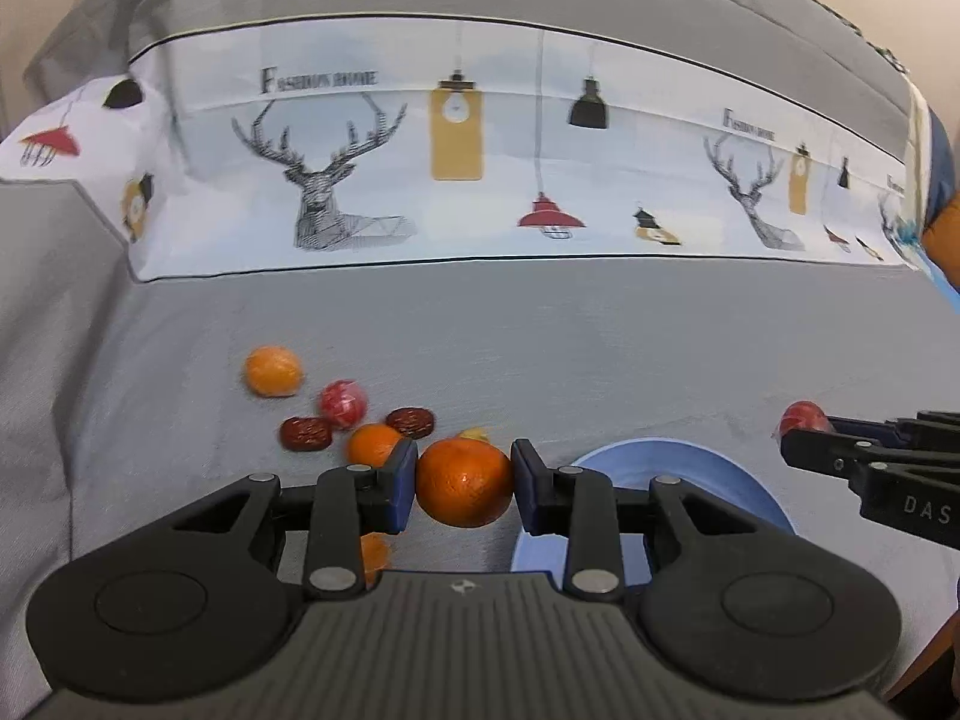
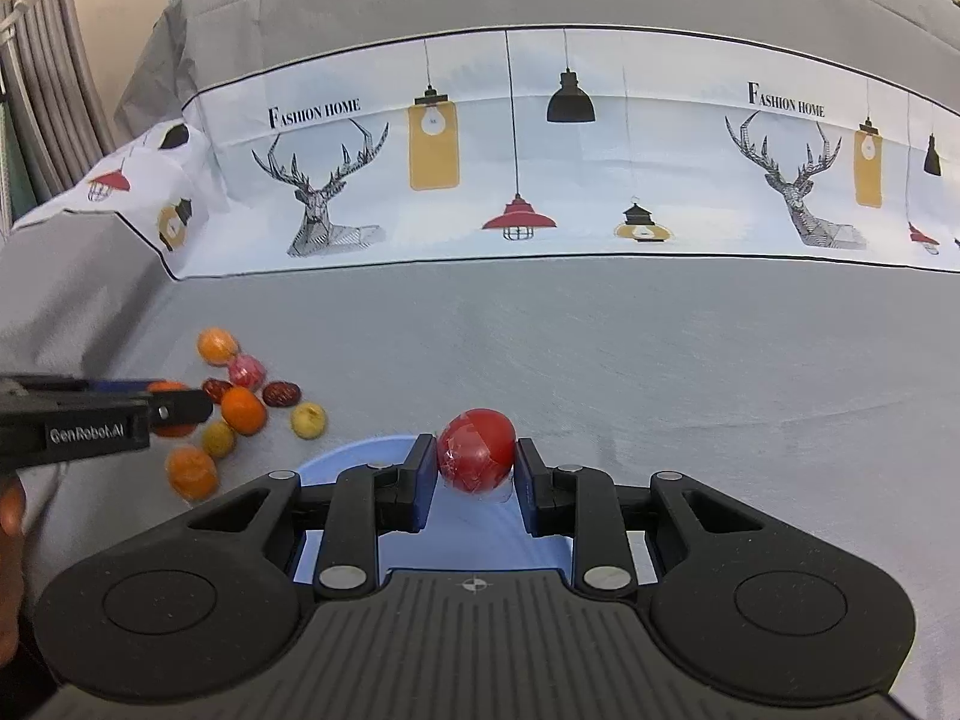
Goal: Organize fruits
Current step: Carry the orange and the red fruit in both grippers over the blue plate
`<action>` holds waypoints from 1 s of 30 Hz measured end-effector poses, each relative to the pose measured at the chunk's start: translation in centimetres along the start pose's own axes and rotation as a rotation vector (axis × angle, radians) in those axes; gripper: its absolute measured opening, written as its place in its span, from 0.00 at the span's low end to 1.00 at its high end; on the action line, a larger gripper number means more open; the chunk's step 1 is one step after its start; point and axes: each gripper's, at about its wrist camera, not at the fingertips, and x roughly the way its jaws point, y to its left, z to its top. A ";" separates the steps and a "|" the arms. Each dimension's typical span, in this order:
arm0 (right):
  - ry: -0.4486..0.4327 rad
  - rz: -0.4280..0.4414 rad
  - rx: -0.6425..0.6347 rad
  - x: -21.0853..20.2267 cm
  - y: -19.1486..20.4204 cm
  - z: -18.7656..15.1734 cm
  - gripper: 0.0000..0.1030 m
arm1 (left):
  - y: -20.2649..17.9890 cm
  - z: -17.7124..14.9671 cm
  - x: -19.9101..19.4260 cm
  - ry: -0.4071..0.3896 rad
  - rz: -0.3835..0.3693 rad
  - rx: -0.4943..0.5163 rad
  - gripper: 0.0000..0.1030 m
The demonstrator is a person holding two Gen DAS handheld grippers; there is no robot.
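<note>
Grey desk point(image 2: 600, 360): I count one blue plate point(image 2: 360, 450). Left jaws pinch an orange point(image 1: 463, 483); right jaws pinch a red fruit point(image 2: 477, 450).

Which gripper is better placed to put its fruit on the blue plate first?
Right, probably. The right gripper holds the red fruit directly above the blue plate. The left gripper holds its orange over the grey cloth, beside the plate.

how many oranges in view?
4 oranges: one held in the left gripper, one just behind its finger, one farthest back, one under the gripper. More may be hidden.
</note>
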 end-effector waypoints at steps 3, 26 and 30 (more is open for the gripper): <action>0.004 -0.005 -0.003 0.0 -0.6 -0.2 0.28 | -1.2 -0.1 0.0 -0.017 -0.013 0.062 0.36; 0.054 0.006 -0.071 1.1 0.0 -0.6 0.28 | -6.3 -2.6 1.5 0.042 -0.146 0.321 0.36; 0.075 0.010 -0.092 1.4 0.3 -0.8 0.29 | -6.6 -2.9 1.7 0.054 -0.158 0.338 0.36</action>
